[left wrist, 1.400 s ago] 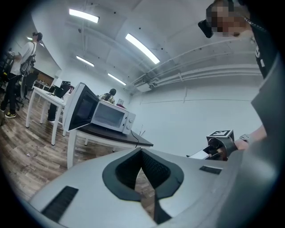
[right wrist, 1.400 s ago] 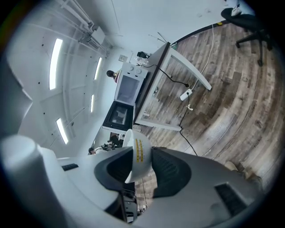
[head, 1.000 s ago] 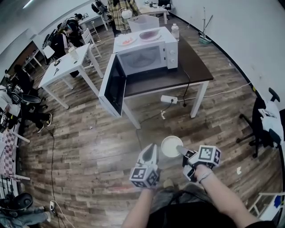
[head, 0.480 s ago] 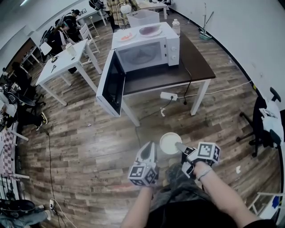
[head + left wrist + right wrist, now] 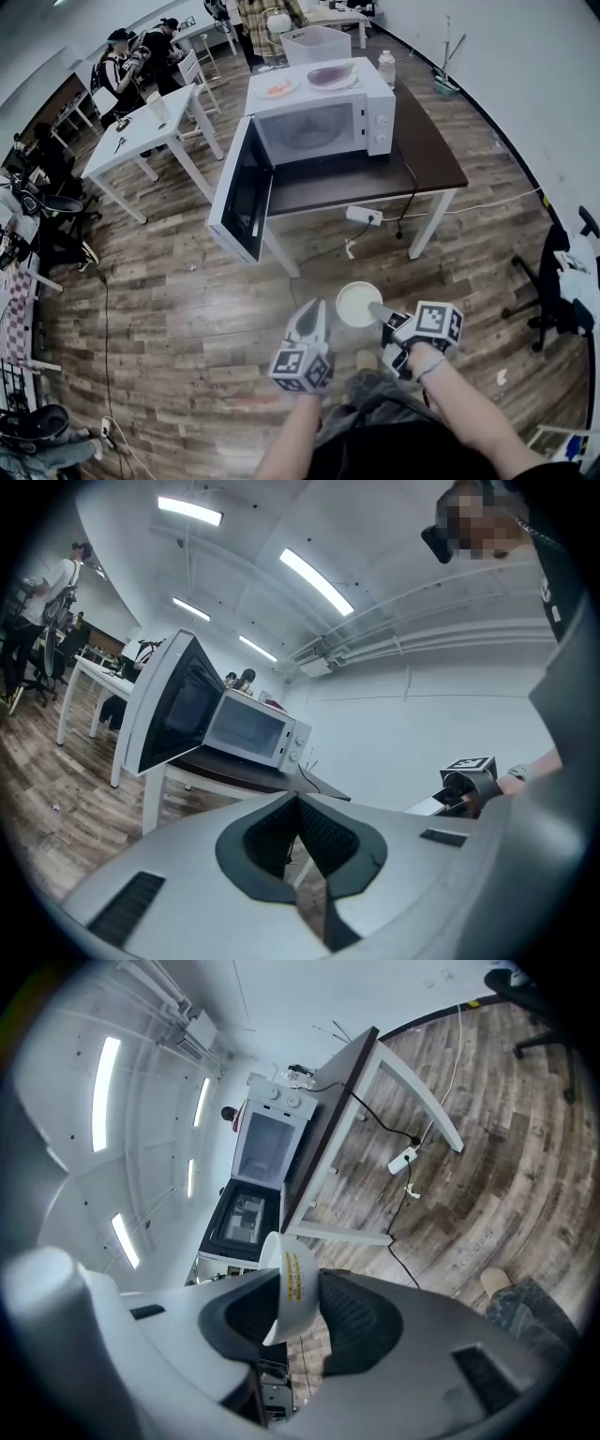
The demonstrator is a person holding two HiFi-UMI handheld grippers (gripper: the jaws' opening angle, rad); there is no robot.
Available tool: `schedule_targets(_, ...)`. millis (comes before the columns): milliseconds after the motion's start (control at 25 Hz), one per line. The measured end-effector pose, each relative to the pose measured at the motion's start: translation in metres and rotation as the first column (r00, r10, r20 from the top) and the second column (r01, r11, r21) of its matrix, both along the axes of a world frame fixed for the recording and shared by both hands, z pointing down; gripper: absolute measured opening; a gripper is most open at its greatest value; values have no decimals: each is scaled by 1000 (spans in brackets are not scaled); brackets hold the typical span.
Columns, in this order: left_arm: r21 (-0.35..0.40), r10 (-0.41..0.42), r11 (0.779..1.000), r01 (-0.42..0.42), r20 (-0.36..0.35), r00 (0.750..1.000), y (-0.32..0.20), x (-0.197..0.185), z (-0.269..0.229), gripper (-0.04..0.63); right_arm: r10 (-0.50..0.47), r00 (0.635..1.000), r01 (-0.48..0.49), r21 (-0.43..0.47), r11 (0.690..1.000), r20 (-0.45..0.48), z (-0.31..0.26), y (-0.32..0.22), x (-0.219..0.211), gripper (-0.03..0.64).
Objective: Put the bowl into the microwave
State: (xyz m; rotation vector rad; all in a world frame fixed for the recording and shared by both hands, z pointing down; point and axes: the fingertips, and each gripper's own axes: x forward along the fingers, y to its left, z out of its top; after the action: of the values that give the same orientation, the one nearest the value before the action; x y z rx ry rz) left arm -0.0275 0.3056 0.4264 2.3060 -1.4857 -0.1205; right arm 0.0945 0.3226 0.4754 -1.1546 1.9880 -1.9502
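Observation:
A white bowl (image 5: 357, 304) hangs over the wooden floor with my right gripper (image 5: 377, 313) shut on its rim. In the right gripper view the bowl (image 5: 292, 1284) stands edge-on between the two pads of that gripper (image 5: 292, 1309). The white microwave (image 5: 321, 120) sits on a dark table ahead, and its door (image 5: 242, 190) is swung wide open to the left. My left gripper (image 5: 312, 314) floats just left of the bowl, jaws closed to a point and holding nothing. In the left gripper view the closed tips of that gripper (image 5: 298, 804) point at the microwave (image 5: 255, 731).
The dark table (image 5: 427, 155) has white legs, with a power strip (image 5: 364, 216) and cables hanging below it. Two plates (image 5: 277, 87) lie on the microwave; a bottle (image 5: 386, 67) and a white bin (image 5: 314, 43) stand behind. A white table (image 5: 141, 131) and people are at left, an office chair (image 5: 562, 281) at right.
The view has shifted, so the microwave and table now sit a little further right and nearer. Both grippers and the bowl keep the same stance in front of the person.

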Motion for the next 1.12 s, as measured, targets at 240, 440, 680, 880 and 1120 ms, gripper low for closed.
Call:
schedule_targets(240, -3, -22, 1000, 22, -2, 1000, -36, 0, -1, 0, -26, 1000, 26, 0, 1000, 7, -4, -38, -2, 123)
schedule_targets(440, -5, -37, 999, 37, -1, 999, -67, 4, 2, 0, -31, 999, 31, -11, 999, 19, 0, -70, 3, 123)
schedule_targets(680, -4, -54, 999, 54, 1, 999, -100, 10, 2, 0, -37, 999, 37, -17, 999, 30, 2, -106, 10, 123)
schedule_targets(880, -6, -72, 997, 72, 7, 997, -114, 11, 5, 0, -52, 998, 53, -21, 998, 26, 7, -123, 14, 123)
schedule_targets(1120, -10, -87, 996, 88, 11, 996, -118, 11, 7, 0, -70, 997, 71, -22, 997, 34, 8, -131, 13, 123)
